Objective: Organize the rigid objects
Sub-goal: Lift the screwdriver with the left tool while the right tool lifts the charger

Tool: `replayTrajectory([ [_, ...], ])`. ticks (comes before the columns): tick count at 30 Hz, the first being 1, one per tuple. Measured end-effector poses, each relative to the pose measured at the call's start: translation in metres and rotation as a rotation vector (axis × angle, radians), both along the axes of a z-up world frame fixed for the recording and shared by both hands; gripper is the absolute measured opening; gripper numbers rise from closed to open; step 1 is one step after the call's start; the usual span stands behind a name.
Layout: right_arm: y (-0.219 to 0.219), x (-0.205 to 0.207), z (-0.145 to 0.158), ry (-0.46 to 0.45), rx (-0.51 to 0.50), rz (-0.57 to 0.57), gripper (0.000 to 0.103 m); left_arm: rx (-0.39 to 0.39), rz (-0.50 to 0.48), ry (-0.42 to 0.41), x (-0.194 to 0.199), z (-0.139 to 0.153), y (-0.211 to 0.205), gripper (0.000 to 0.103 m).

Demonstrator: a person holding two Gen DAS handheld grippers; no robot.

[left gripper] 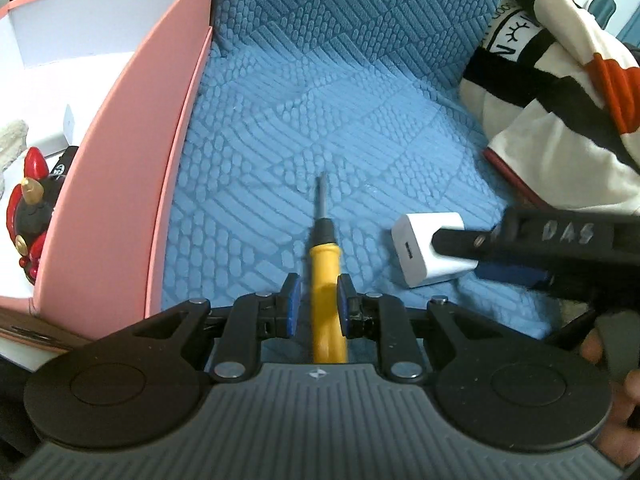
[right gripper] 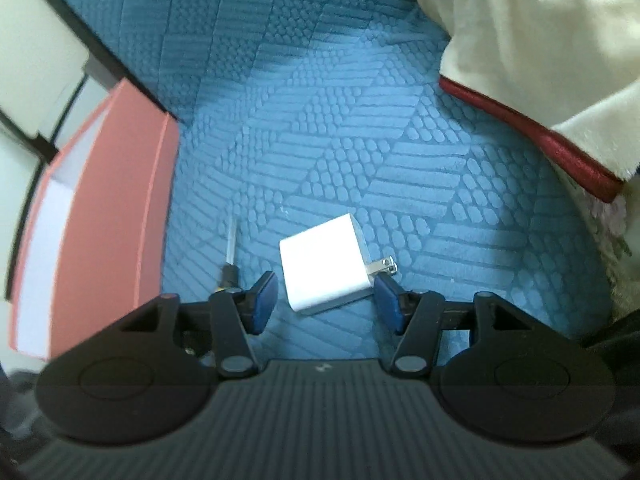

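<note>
My left gripper [left gripper: 319, 304] is shut on a yellow-handled screwdriver [left gripper: 326, 276], whose metal shaft points forward over the blue textured cover [left gripper: 320, 100]. Its tip [right gripper: 231, 240] also shows in the right wrist view, beside the left finger there. A white plug-in charger [right gripper: 320, 268] lies on the cover with its prongs [right gripper: 384, 266] to the right. My right gripper [right gripper: 325, 302] stands open around it, and a gap shows at the left pad. From the left wrist view, the right gripper [left gripper: 460, 256] comes in from the right with one finger over the charger [left gripper: 420, 256].
A pink box [left gripper: 120, 160] with a white inside stands at the left, holding a red and black figurine [left gripper: 28, 216] and white items. It appears again as the pink box [right gripper: 100, 200]. A striped cloth [left gripper: 560, 80] with red piping [right gripper: 540, 136] lies at the right.
</note>
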State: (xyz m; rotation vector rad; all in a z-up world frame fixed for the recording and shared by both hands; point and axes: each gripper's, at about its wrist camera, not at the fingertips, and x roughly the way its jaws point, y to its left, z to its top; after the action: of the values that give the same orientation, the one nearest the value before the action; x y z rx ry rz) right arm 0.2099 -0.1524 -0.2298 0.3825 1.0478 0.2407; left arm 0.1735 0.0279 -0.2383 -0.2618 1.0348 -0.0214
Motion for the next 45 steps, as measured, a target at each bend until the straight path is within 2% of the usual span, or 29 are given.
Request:
replayTrajectory([
  [6, 0.011, 0.006, 0.005, -0.082, -0.046, 0.051, 0.068, -0.015, -0.016, 0.007, -0.001, -0.002, 0.004, 0.026],
  [11, 0.023, 0.009, 0.002, -0.111, -0.111, 0.102, 0.068, -0.023, -0.029, 0.005, -0.002, -0.003, 0.003, 0.027],
  [16, 0.031, 0.014, -0.008, -0.094, -0.156, 0.120, 0.067, -0.025, -0.045, 0.006, -0.001, -0.004, -0.001, 0.028],
  [18, 0.037, 0.014, -0.011, -0.096, -0.188, 0.149, 0.066, -0.023, -0.050, 0.006, 0.000, -0.004, -0.003, 0.033],
  [19, 0.040, 0.013, -0.011, -0.098, -0.207, 0.156, 0.065, -0.022, -0.050, 0.006, 0.001, -0.005, -0.004, 0.036],
  [22, 0.042, 0.016, -0.016, -0.091, -0.245, 0.155, 0.057, -0.020, -0.053, 0.002, 0.003, -0.006, -0.007, 0.038],
  [38, 0.025, 0.013, -0.010, -0.086, -0.202, 0.089, 0.054, 0.076, -0.084, -0.068, 0.016, -0.016, -0.032, 0.039],
  [41, 0.023, 0.014, -0.011, -0.091, -0.195, 0.089, 0.054, 0.101, -0.081, -0.071, 0.018, -0.017, -0.033, 0.033],
  [43, 0.023, 0.014, -0.011, -0.095, -0.192, 0.090, 0.054, 0.125, -0.069, -0.070, 0.019, -0.017, -0.034, 0.020],
  [45, 0.021, 0.015, -0.014, -0.096, -0.178, 0.091, 0.056, 0.123, -0.059, -0.066, 0.021, -0.017, -0.032, 0.020],
])
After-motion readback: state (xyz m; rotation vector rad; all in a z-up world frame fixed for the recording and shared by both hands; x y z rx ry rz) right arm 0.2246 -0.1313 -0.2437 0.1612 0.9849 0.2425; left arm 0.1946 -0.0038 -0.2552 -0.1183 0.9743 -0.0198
